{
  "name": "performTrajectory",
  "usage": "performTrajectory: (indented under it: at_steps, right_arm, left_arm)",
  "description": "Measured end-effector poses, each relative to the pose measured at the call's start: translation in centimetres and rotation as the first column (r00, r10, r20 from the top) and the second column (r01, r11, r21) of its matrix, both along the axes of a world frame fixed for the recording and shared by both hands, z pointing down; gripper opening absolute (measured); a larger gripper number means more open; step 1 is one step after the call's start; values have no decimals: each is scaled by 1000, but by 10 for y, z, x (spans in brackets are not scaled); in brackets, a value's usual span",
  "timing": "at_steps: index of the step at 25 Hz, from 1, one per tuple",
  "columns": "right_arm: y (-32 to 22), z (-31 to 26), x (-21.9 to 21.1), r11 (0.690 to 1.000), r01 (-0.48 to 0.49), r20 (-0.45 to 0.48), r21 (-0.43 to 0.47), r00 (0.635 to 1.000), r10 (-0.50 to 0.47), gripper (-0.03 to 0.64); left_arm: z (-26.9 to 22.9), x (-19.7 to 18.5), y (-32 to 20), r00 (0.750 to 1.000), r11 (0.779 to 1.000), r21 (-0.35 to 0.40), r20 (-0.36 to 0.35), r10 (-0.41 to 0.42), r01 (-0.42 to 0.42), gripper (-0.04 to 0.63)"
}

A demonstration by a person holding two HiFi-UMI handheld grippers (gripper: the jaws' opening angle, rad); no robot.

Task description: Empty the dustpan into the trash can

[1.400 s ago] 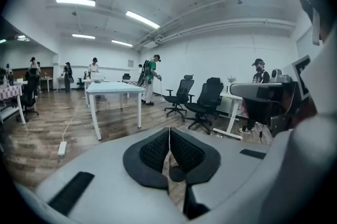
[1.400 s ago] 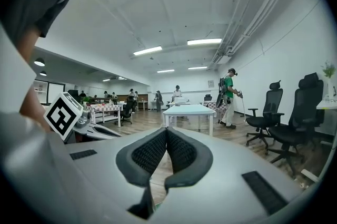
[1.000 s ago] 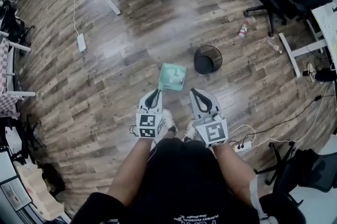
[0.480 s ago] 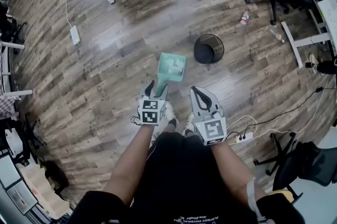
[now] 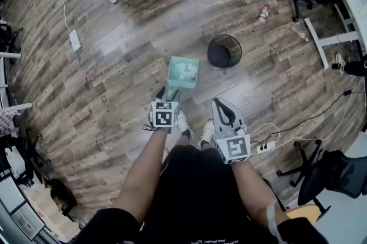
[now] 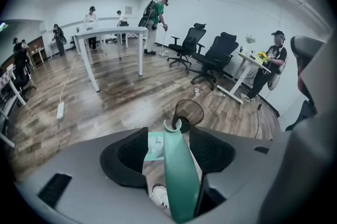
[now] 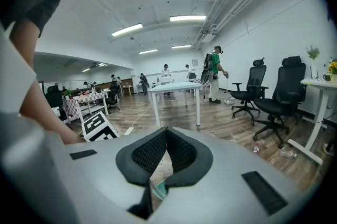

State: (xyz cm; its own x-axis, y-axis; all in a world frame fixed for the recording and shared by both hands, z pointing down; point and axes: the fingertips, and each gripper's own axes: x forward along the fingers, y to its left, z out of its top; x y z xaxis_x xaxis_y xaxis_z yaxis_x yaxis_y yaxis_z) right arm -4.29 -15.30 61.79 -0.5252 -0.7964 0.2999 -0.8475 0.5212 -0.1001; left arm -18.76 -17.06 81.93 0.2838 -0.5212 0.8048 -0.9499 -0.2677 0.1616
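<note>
Just ahead of the person's shoes (image 5: 183, 122), the dustpan (image 5: 183, 72) was a pale teal scoop with a darker green handle. It lay low over the wooden floor (image 5: 114, 65), near the black mesh trash can (image 5: 224, 51) but apart from it. The left hand-held gripper (image 5: 168, 93) had just been opening; its jaws stood spread with the handle between them, unpinched. The right hand-held gripper (image 7: 166, 132) was pressed together on nothing. Pale scraps in the pan were too small to identify. In the left gripper view a jaw hid most of the pan. Whether it touched the floor was unclear.
</note>
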Motion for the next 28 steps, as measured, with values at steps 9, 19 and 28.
performTrajectory:
  at_steps: [9,19,28]
  right_arm:
    - [2,10,1,1000,-6,-14,-19,1000,5,25]
    - [-10,68,8,988,-51,-90,-147,995,37,25]
    - [-12,76,4,986,-47,-79,-159,996,35,23]
  left_arm:
    - [22,10,4,999,994,-110,16,30,-28,252]
    - [33,11,1,998,990,-140,69,7,3,150]
    - [35,7,-5,992,990,-136,122,-10,26,98]
